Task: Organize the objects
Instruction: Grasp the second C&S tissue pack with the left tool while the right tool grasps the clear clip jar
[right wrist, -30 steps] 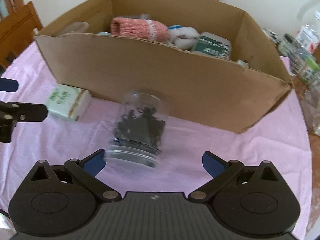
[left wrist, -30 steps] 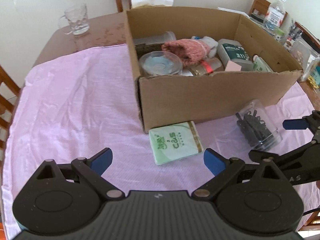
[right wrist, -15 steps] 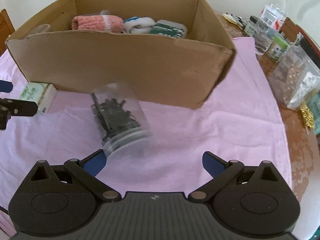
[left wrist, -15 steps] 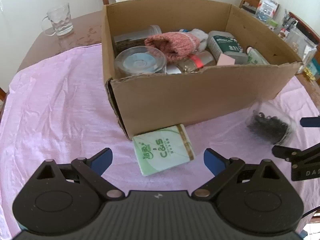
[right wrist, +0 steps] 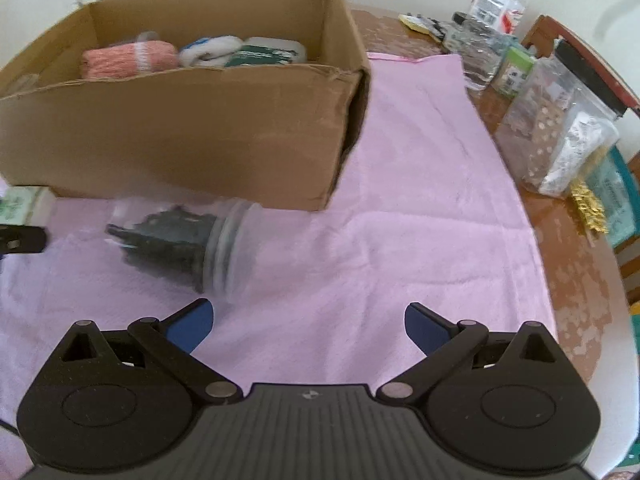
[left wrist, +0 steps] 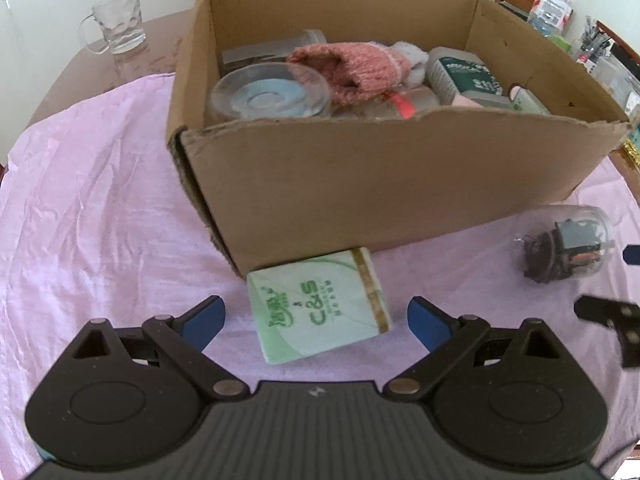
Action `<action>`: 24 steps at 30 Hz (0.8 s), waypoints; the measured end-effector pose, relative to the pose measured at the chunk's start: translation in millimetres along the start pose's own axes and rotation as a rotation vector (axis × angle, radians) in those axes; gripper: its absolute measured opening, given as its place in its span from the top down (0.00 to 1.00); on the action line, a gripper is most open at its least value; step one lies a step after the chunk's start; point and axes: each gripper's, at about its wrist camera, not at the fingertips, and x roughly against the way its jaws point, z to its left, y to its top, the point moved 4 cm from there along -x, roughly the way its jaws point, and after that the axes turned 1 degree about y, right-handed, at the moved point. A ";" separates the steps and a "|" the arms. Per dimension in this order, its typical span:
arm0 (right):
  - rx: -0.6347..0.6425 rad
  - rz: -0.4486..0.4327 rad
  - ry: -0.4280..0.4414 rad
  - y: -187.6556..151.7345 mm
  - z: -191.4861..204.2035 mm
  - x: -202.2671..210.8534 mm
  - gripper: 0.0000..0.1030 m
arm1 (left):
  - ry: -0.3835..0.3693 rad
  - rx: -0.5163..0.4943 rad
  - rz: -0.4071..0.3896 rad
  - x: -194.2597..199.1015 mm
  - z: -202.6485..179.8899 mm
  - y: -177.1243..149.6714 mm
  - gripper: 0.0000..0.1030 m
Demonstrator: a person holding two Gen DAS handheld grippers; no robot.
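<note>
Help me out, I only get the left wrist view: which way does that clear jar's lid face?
Observer: The jar lies on its side. The right wrist view shows its lid facing right, away from the tissue pack.
Operator: Is the right gripper holding it?
Observer: No. The right gripper has its jaws open, with only cloth between them. The jar sits just ahead of its left finger.
Operator: What's past the cloth on the right?
Observer: A clear bag standing on the bare wooden table.
</note>
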 end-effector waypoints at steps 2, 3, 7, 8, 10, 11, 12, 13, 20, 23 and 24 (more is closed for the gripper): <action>0.005 0.002 0.051 0.5 7.5 2.4 0.00 | 0.013 -0.003 -0.005 0.0 3.6 -1.1 0.05; 0.007 0.000 0.077 0.2 12.0 4.3 0.00 | 0.022 -0.004 -0.005 -0.2 5.4 -1.8 0.05; -0.001 -0.006 0.138 7.8 30.0 4.4 0.00 | 0.035 0.001 -0.003 1.7 16.1 -5.0 0.05; -0.004 -0.007 0.147 8.6 36.6 6.7 0.00 | 0.038 0.005 -0.001 2.6 19.4 -6.2 0.05; -0.013 -0.008 0.159 16.9 42.7 1.9 0.00 | 0.042 0.012 0.002 3.8 25.3 -8.1 0.05; -0.016 -0.009 0.164 19.9 46.4 0.8 0.00 | 0.042 0.013 0.003 4.6 27.4 -9.7 0.05; -0.019 -0.010 0.171 22.9 49.8 0.4 0.00 | 0.040 0.014 0.004 5.4 29.7 -11.6 0.05; -0.022 -0.011 0.174 25.3 52.6 -0.7 0.00 | 0.038 0.015 0.003 6.4 31.4 -12.8 0.05; -0.039 -0.003 0.127 35.9 62.8 -12.3 0.00 | 0.007 0.032 -0.020 5.8 29.4 -9.8 0.06; -0.037 0.004 0.105 34.4 61.9 -14.6 0.00 | 0.017 0.007 -0.034 3.4 23.0 -8.5 0.08; -0.035 0.005 0.094 34.2 61.0 -15.4 0.00 | 0.023 0.000 -0.040 3.0 20.5 -7.9 0.08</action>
